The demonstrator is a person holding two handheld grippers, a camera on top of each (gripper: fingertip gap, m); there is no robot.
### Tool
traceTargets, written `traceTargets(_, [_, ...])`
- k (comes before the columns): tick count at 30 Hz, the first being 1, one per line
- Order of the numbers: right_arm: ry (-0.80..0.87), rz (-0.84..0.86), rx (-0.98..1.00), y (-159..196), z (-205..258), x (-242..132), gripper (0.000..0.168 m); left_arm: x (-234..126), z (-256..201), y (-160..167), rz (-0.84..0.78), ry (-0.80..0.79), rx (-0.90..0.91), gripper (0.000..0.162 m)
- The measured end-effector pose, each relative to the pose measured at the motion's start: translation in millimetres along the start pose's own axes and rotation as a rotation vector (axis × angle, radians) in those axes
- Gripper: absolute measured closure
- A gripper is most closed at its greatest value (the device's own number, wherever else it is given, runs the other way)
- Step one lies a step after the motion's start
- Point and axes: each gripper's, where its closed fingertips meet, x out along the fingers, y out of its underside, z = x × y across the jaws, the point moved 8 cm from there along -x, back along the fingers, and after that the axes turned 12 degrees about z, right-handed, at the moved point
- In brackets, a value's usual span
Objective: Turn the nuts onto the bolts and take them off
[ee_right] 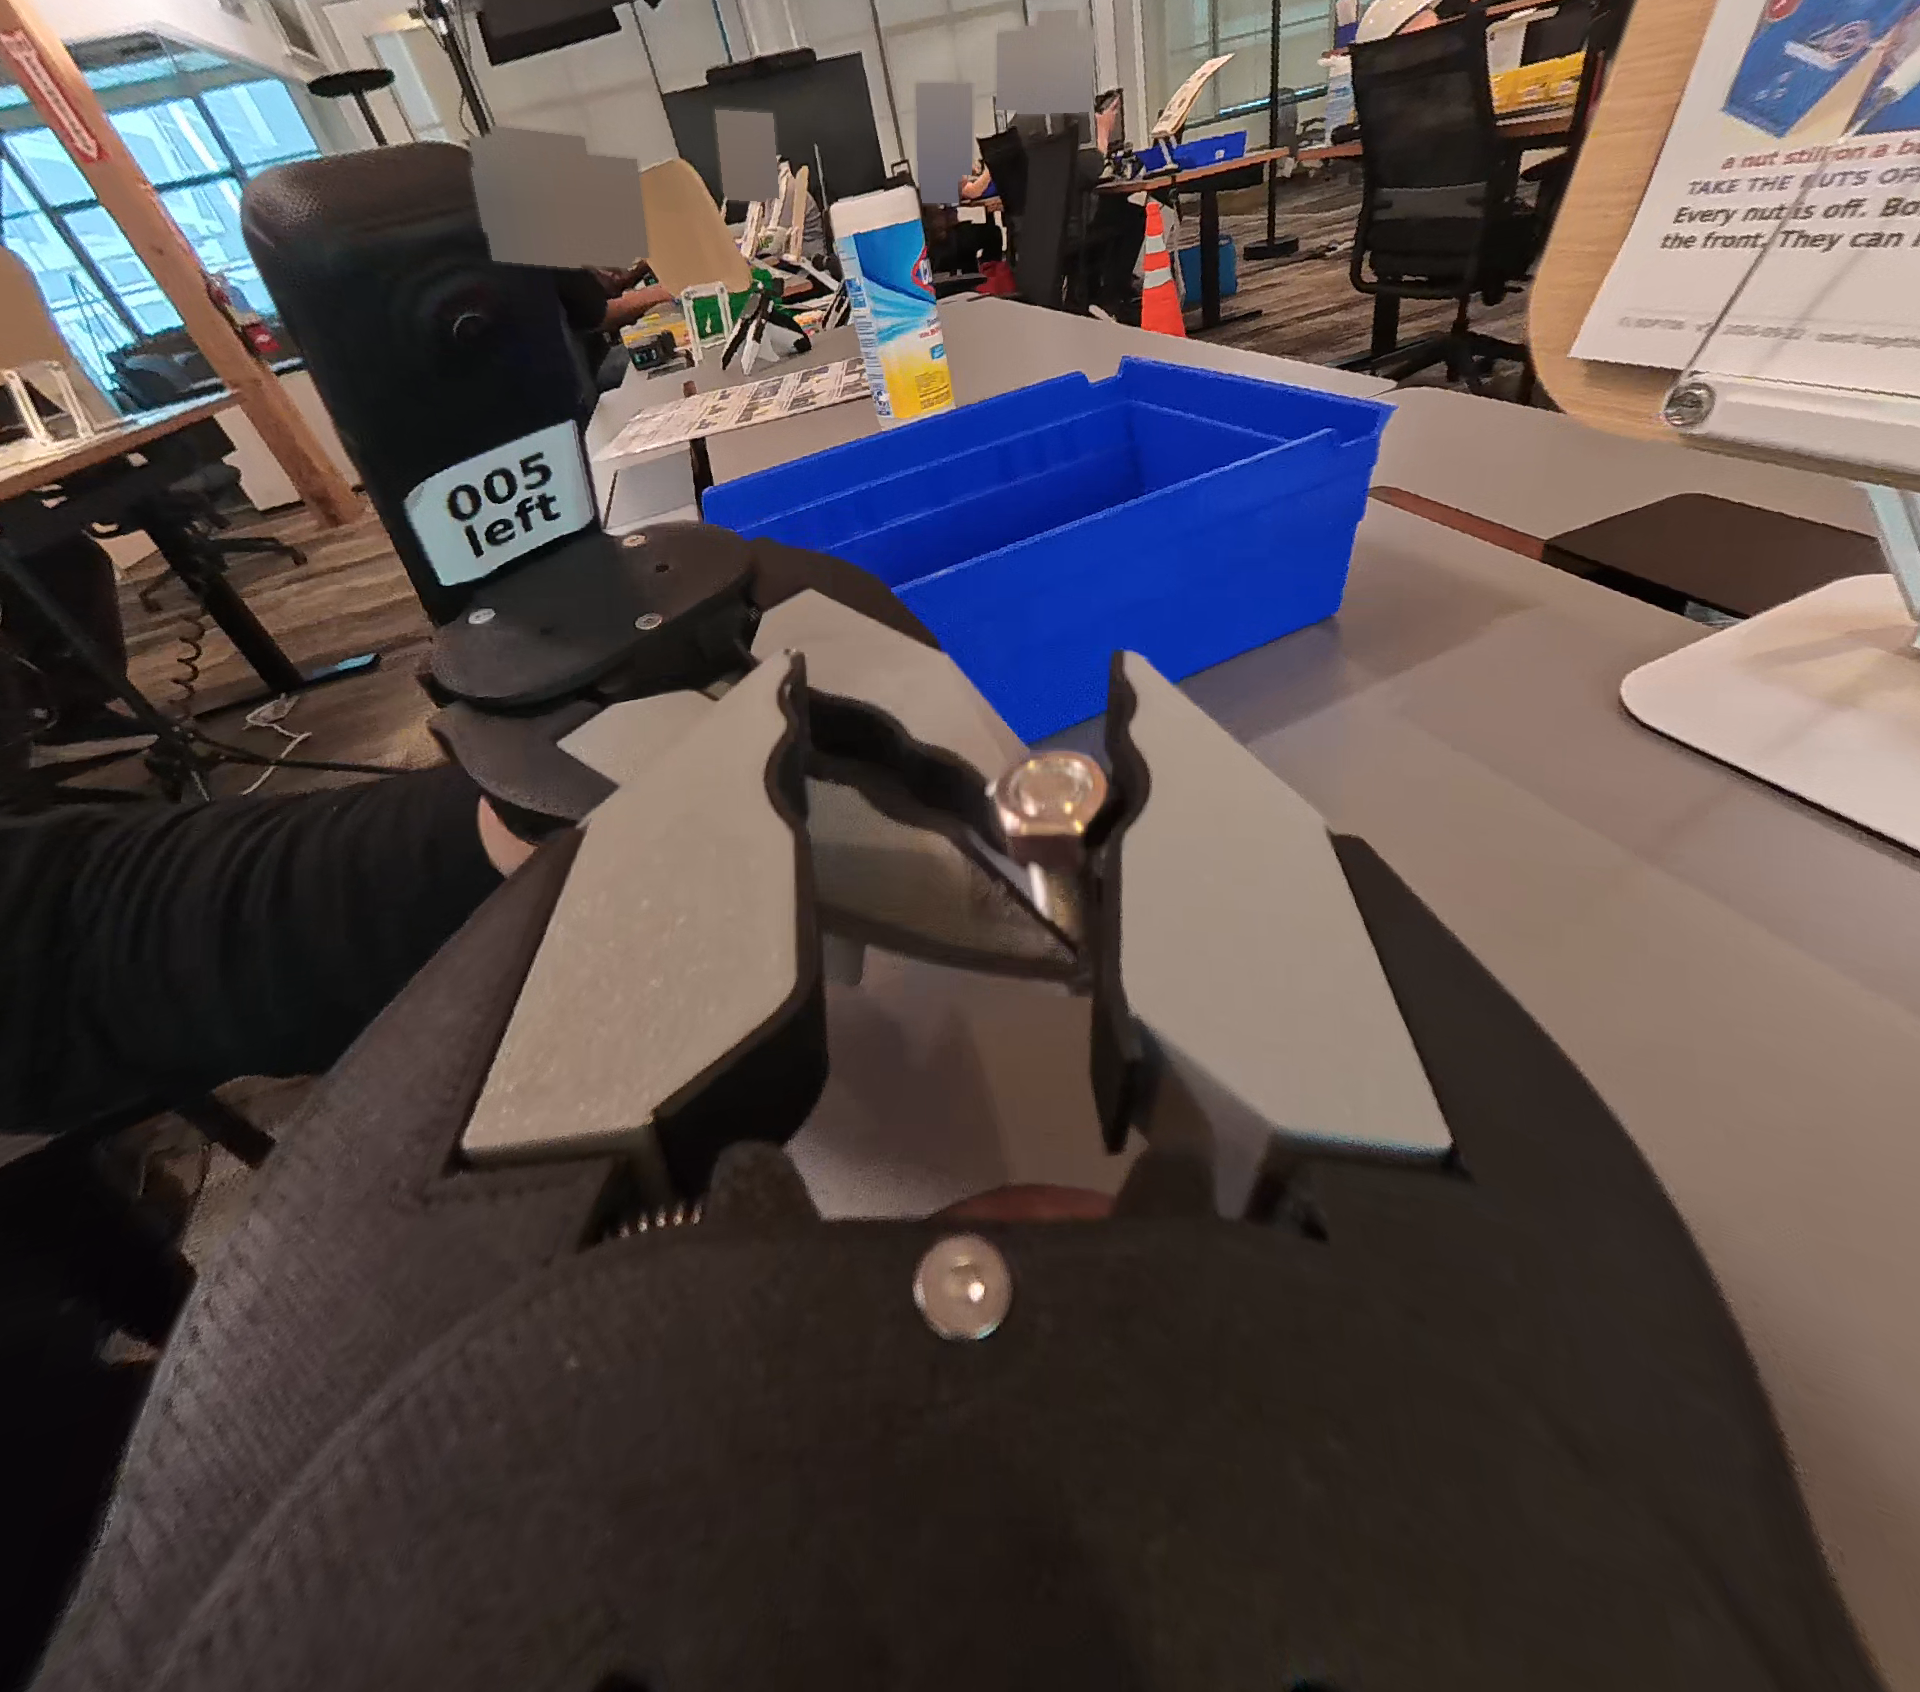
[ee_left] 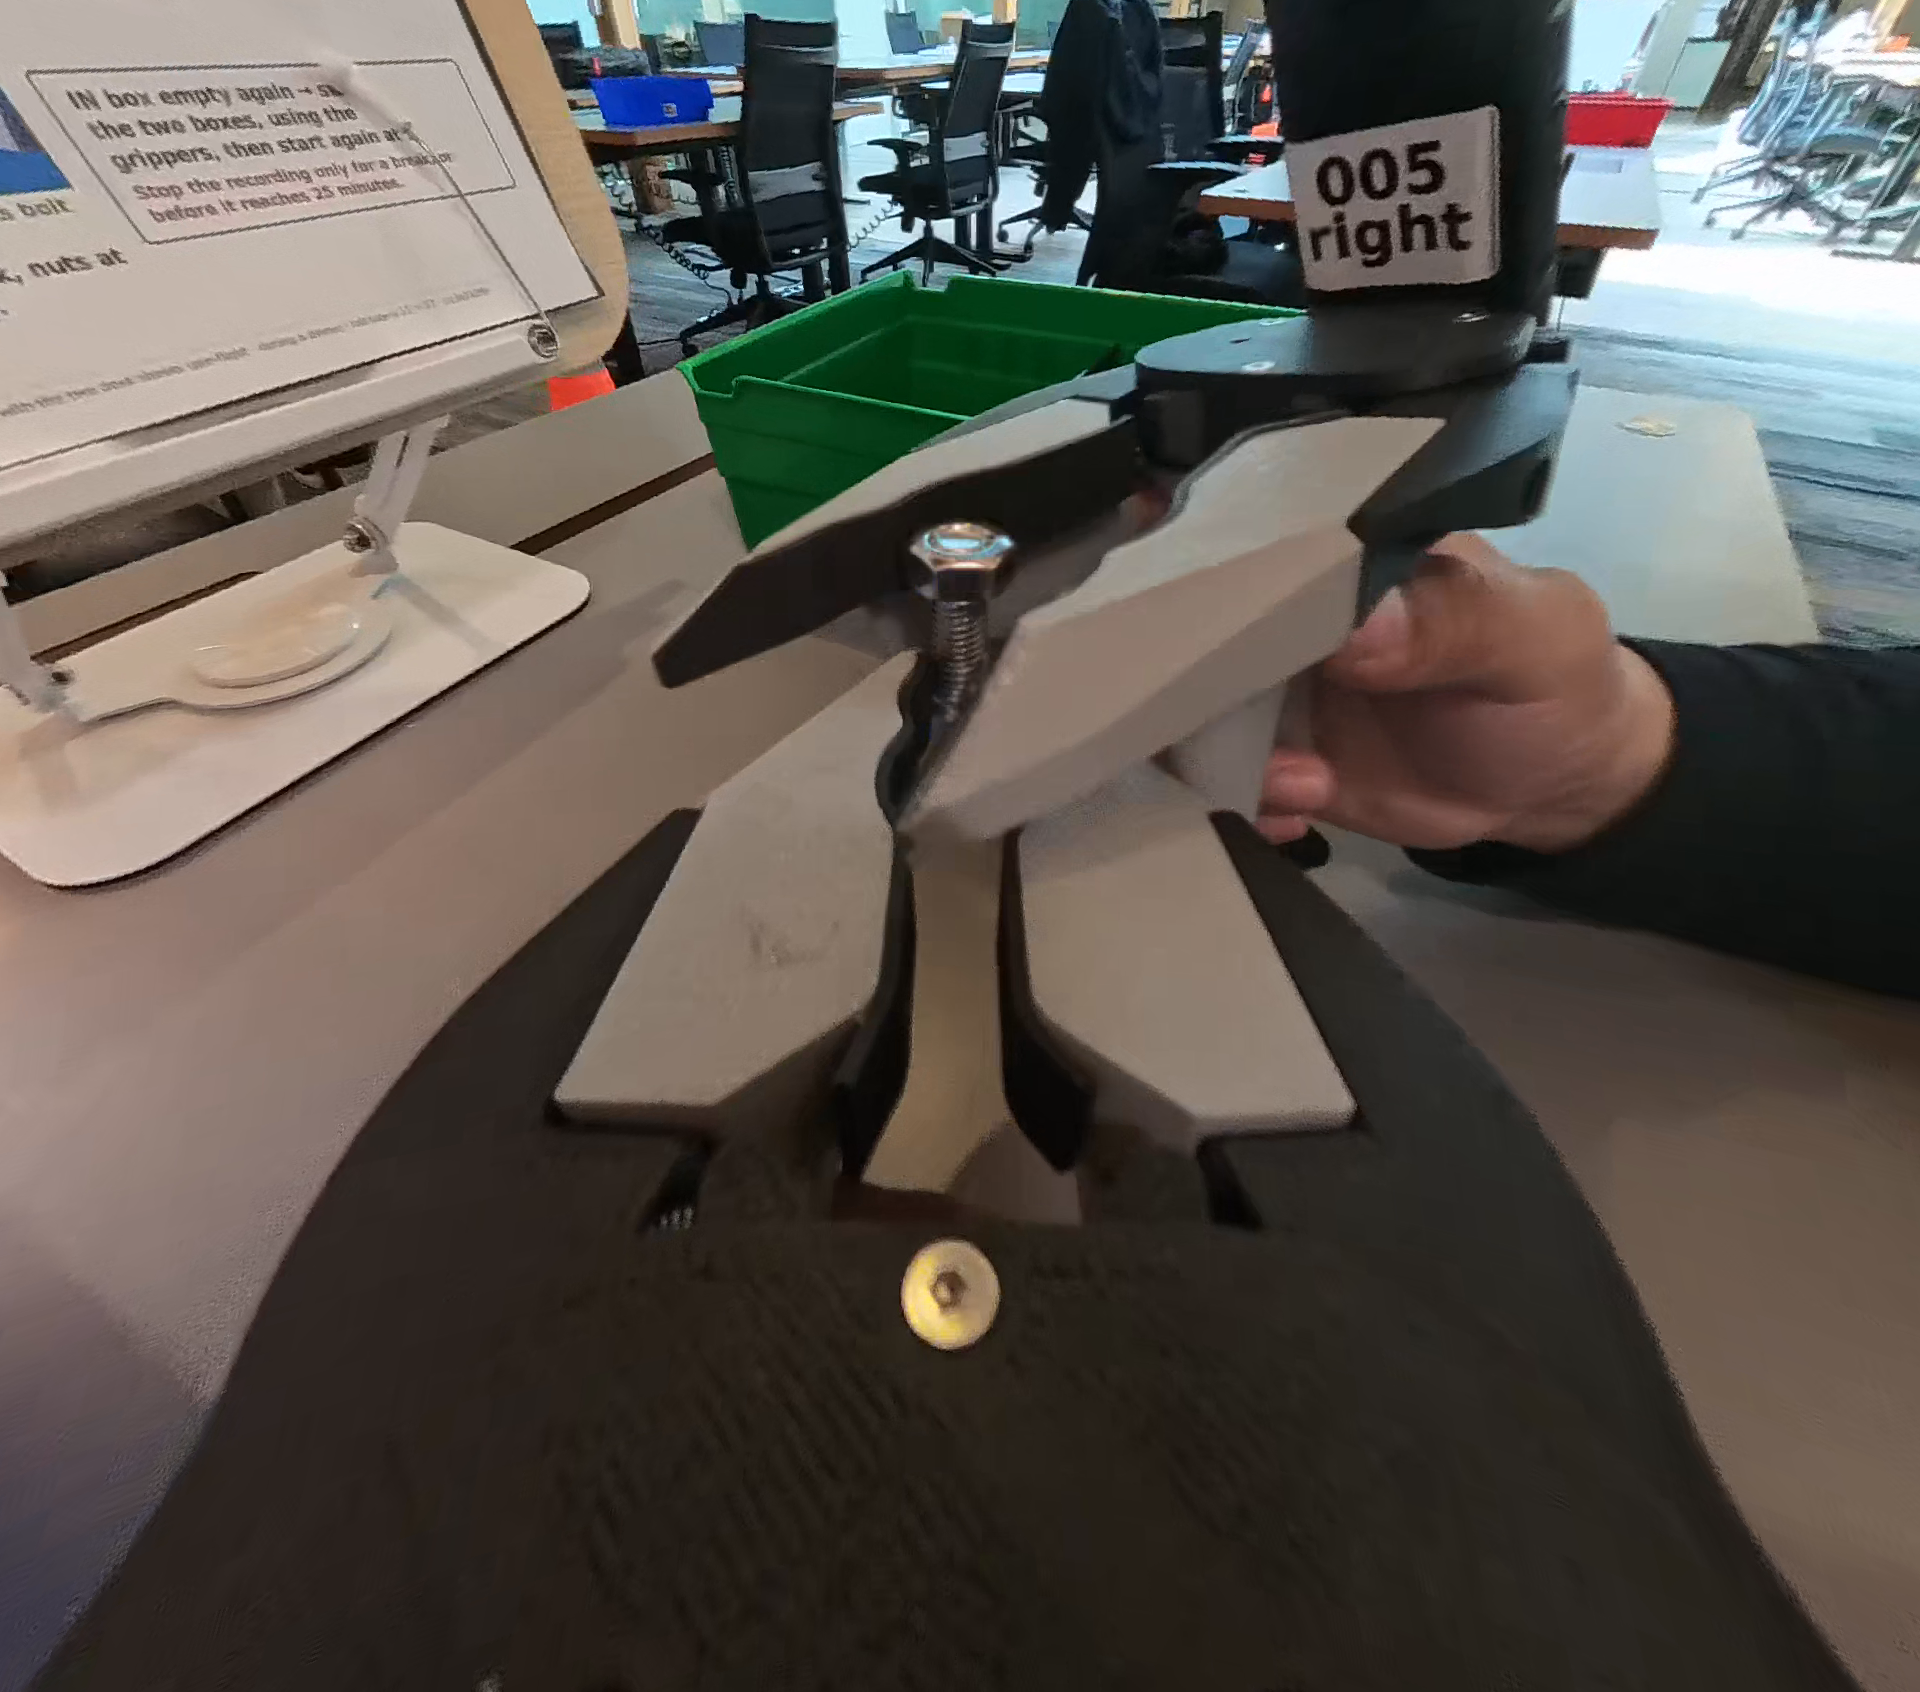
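Observation:
A silver bolt [ee_left: 958,614] stands upright with its hex head on top and bare thread below. My left gripper [ee_left: 951,811] is shut on its lower end, the fingertips hidden under the right gripper's near finger. My right gripper [ee_right: 956,707] is open, its jaws on either side of the bolt [ee_right: 1047,811]. The bolt head rests against the inner edge of its right finger [ee_right: 1226,894]. The left gripper [ee_right: 1060,936] reaches in from the left in the right wrist view. The right gripper [ee_left: 784,743] reaches in from the right in the left wrist view. I see no separate nut.
A green bin [ee_left: 831,416] stands behind the grippers in the left wrist view, and a blue bin [ee_right: 1122,603] in the right wrist view. An instruction sheet on a white stand [ee_left: 260,676] is at the left. A wipes canister [ee_right: 899,312] stands beyond the blue bin. One gripper's finger ends stand about 6 cm off the other's.

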Motion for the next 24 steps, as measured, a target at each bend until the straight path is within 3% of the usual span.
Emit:
traceTargets(8, [0.019,-0.049,0.039,-4.9,-12.9,-17.3,0.118,-13.5,27.3,1.6,-0.036,-0.055,-0.104,0.156])
traceTargets(11, [-0.006,-0.03,0.027,-2.6,-9.1,-12.4,0.122,-10.6,21.5,1.4,-0.024,-0.053,-0.077,0.156])
traceTargets(16, [-0.01,0.003,-0.005,0.1,-0.7,-0.5,0.109,-0.6,2.3,0.6,0.003,-0.022,-0.006,0.156])
traceTargets(24, [0.025,-0.042,0.025,-4.5,-12.5,-17.2,0.114,-13.0,24.9,2.0,0.002,-0.124,-0.034,0.156])
